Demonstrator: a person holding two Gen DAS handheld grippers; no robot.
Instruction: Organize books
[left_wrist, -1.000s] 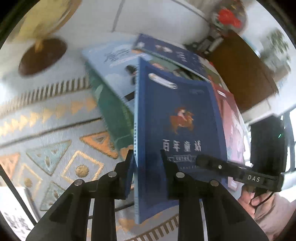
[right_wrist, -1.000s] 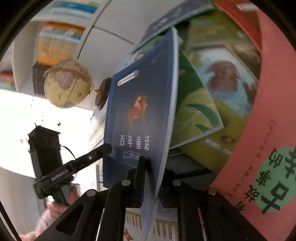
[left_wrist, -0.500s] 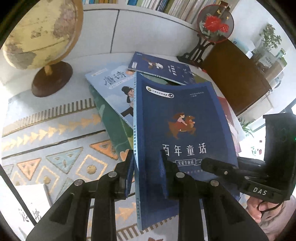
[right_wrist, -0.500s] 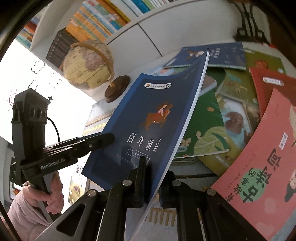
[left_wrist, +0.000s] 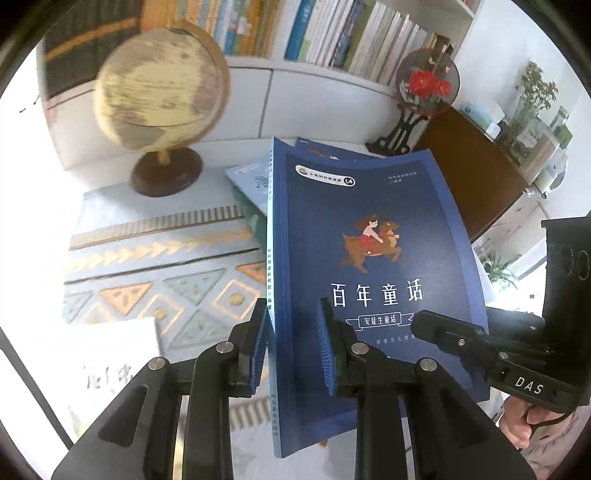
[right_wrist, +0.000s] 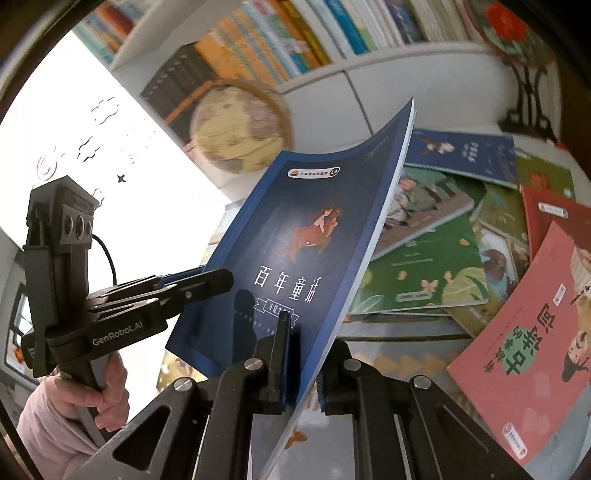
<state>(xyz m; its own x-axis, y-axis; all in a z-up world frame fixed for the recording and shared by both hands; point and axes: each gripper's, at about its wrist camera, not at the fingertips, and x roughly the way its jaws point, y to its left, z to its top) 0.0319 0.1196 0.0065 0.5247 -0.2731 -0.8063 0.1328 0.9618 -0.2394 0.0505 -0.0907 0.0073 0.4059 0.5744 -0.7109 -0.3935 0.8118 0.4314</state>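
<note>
Blue book (left_wrist: 369, 258) held off the surface (left_wrist: 236, 155), both tools clamped on its lower edge: left tool (left_wrist: 293, 354) near spine, right tool (right_wrist: 303, 354) at page edge.

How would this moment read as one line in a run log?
step: lifting | held: blue book | left gripper: shut on spine edge | right gripper: shut on page edge | other books: on table

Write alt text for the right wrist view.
The right gripper clamps the lower edge of a dark blue paperback book, held tilted above scattered picture books. The left gripper grips its other side; a yellowed globe and bookshelf stand behind.
</note>
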